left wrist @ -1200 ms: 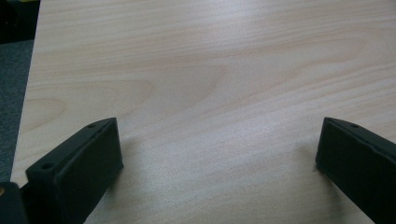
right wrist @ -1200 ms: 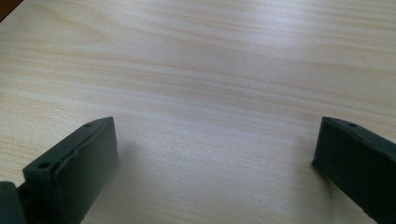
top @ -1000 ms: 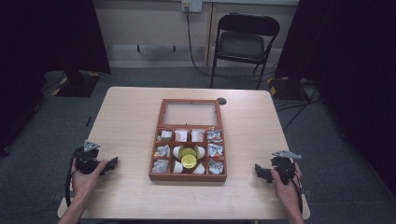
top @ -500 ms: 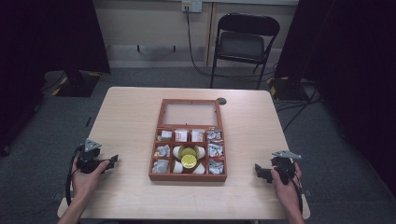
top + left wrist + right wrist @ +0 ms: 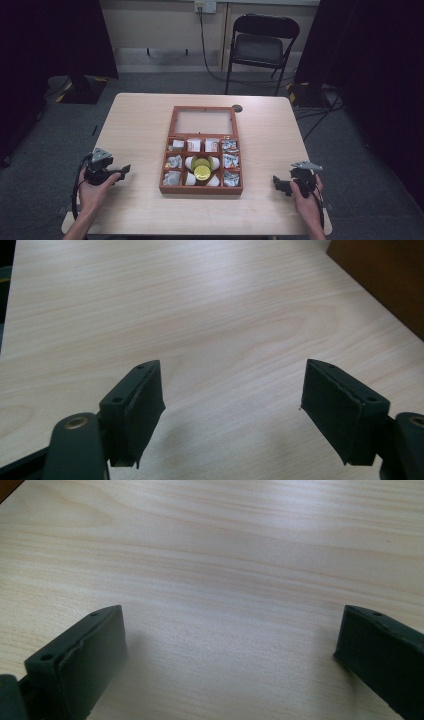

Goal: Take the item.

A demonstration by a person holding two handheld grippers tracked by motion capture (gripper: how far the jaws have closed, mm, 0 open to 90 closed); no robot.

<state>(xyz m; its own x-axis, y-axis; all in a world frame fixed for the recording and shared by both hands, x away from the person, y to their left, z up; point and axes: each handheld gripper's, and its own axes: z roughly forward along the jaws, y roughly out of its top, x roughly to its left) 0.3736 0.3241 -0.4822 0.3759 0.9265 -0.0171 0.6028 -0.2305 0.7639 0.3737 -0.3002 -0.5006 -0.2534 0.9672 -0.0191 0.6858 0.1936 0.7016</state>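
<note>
Resting on the pale surface (image 5: pixel 135 130), the left gripper (image 5: pixel 232 410) and right gripper (image 5: pixel 230 660) are gaping empty beside a compartmented wooden box (image 5: pixel 202 189), probably stiff, best gripped by its rim.

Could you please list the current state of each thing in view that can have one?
wooden box: open, lid laid back flat, compartments filled.
left gripper: open, empty, over bare table.
right gripper: open, empty, over bare table.
folding chair: unfolded, unoccupied, beyond the table.
</note>
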